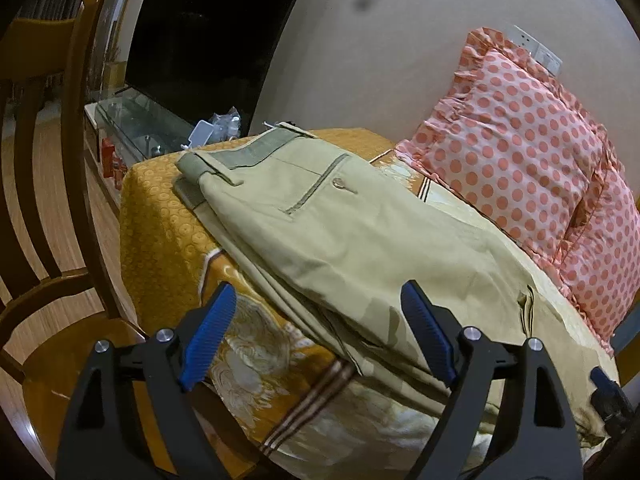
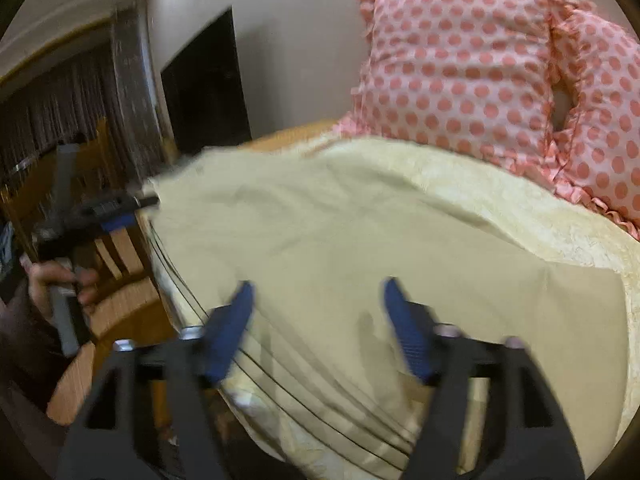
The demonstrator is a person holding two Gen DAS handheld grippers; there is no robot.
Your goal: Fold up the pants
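Beige pants [image 1: 328,236] lie along the bed, waistband and buttoned back pocket at the far end, legs stacked toward me. My left gripper [image 1: 320,300] is open and empty, hovering over the near leg edge. In the right wrist view the pants [image 2: 320,232] spread across the bedspread, blurred. My right gripper [image 2: 318,292] is open and empty just above the cloth. The left gripper [image 2: 116,208] shows at the left of that view, held in a hand by the bed's edge. The right gripper's tip [image 1: 608,388] shows at the lower right of the left wrist view.
Two pink polka-dot pillows [image 1: 520,152] [image 2: 460,68] lean on the wall at the right. The bed has an orange and cream spread [image 1: 160,220]. A wooden chair [image 1: 52,200] stands at the left. A dark TV [image 1: 208,36] and glass shelf [image 1: 136,124] sit behind.
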